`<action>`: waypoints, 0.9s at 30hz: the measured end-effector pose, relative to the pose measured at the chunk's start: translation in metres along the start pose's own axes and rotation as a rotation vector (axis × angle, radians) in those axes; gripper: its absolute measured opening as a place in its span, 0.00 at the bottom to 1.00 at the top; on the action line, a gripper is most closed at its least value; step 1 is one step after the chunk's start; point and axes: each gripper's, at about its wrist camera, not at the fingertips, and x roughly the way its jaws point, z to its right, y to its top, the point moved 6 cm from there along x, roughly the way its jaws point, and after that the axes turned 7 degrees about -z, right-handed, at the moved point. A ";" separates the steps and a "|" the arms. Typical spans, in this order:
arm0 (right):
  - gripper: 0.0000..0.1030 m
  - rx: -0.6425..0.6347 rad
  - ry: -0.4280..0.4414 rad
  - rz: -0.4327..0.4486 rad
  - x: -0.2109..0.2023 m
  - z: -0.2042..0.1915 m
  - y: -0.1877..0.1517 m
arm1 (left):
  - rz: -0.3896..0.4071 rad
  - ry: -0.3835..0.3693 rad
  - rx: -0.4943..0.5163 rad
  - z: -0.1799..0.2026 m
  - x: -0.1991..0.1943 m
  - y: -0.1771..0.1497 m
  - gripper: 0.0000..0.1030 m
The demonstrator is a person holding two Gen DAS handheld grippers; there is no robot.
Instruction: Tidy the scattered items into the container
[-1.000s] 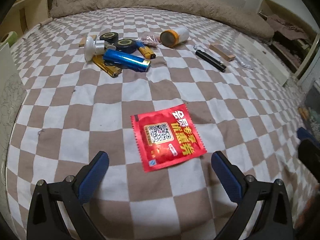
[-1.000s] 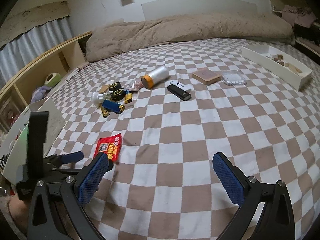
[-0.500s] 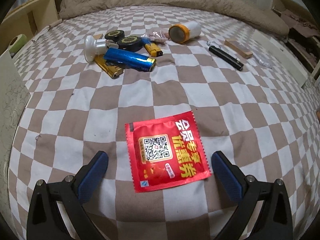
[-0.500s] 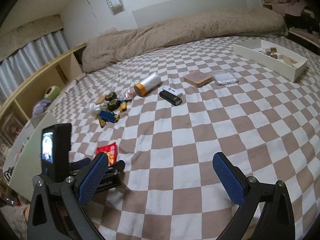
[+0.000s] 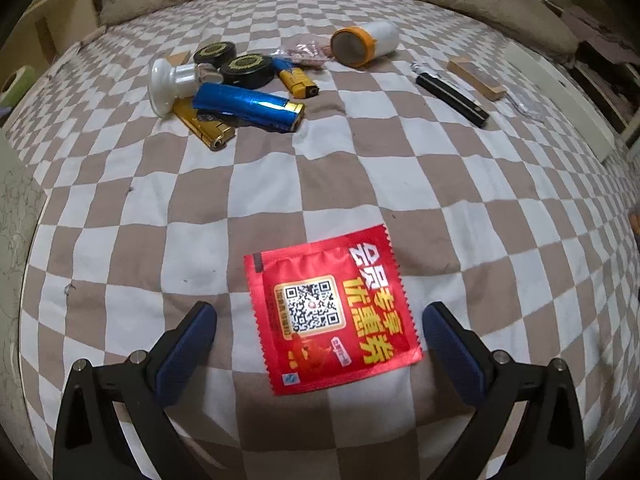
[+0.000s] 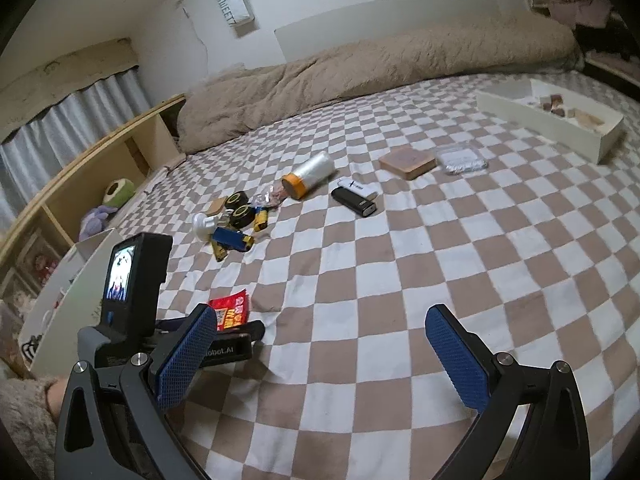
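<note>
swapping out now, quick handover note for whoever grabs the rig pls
Left hand-held gripper: open, empty, low over the bed with the red sachet lying flat between its fingers, not yet gripped.
Right hand-held gripper: open, empty, over bare bedspread.
Still scattered: blue lighter, gold lighter, two black round tins, orange-capped bottle, black stick, wooden block.
White tray at far right already holds a few pieces.
Left: nearly everything; close on the sachet first.

Black jaws, blue textured pads (image 5: 188,348)
</note>
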 end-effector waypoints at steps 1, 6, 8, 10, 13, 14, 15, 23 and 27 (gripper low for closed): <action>1.00 -0.001 -0.009 0.000 0.000 0.001 0.000 | 0.011 0.001 -0.007 0.000 -0.001 0.000 0.97; 1.00 -0.022 -0.054 0.009 -0.001 0.003 -0.001 | 0.075 -0.001 -0.007 0.002 -0.006 -0.003 0.79; 1.00 -0.010 -0.068 0.001 0.001 0.006 -0.002 | 0.088 -0.016 0.013 0.002 -0.009 -0.004 0.69; 1.00 0.007 -0.087 0.001 0.001 0.011 -0.002 | 0.091 -0.040 0.052 -0.001 -0.010 -0.002 0.61; 1.00 0.011 -0.152 0.049 -0.005 0.014 0.001 | 0.090 -0.075 0.131 -0.007 -0.011 0.000 0.47; 1.00 0.002 -0.167 0.058 -0.007 0.014 0.001 | 0.087 -0.079 0.147 -0.010 -0.012 0.001 0.44; 1.00 -0.004 -0.177 0.062 -0.007 0.014 0.002 | 0.084 -0.087 0.162 -0.013 -0.013 0.002 0.42; 1.00 0.047 -0.174 -0.002 0.014 0.016 0.003 | 0.102 -0.104 0.228 -0.032 -0.016 0.004 0.35; 1.00 0.101 -0.139 -0.016 0.023 0.015 0.020 | 0.106 -0.070 0.284 -0.037 -0.016 0.009 0.21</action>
